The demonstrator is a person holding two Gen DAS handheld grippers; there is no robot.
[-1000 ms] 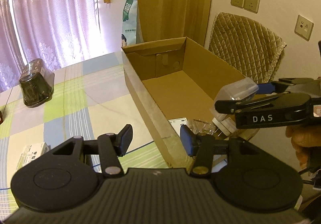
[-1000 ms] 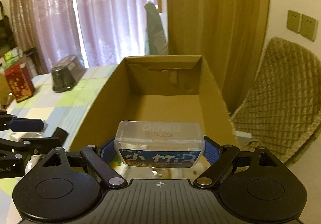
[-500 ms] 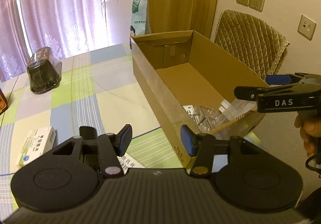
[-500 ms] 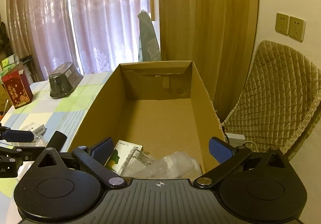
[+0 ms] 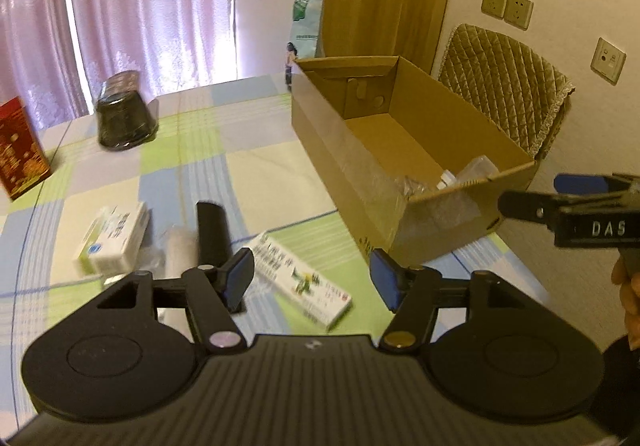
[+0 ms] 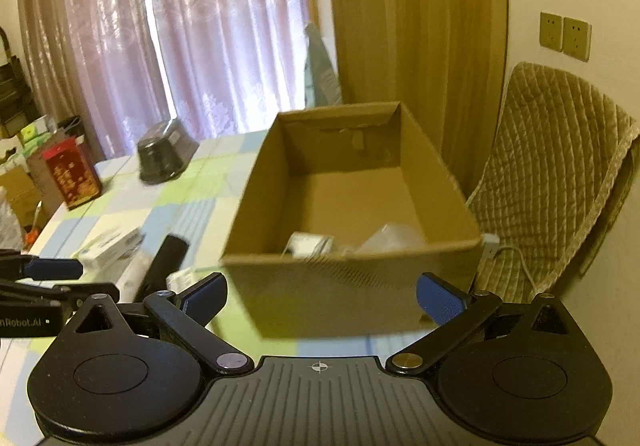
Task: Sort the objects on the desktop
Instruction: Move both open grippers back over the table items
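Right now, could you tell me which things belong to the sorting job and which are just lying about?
Job: cardboard box; long white-green carton; small medicine box; black bar; white roll.

Lying about: red box; dark upturned tub; quilted chair; green-white bag.

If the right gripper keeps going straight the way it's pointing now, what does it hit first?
Most likely the near end wall of the cardboard box, which stands straight ahead of the open right gripper. Nothing shows between them, though depth is hard to judge.

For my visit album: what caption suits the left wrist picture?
Open left gripper hovers over a white medicine box beside the cardboard box.
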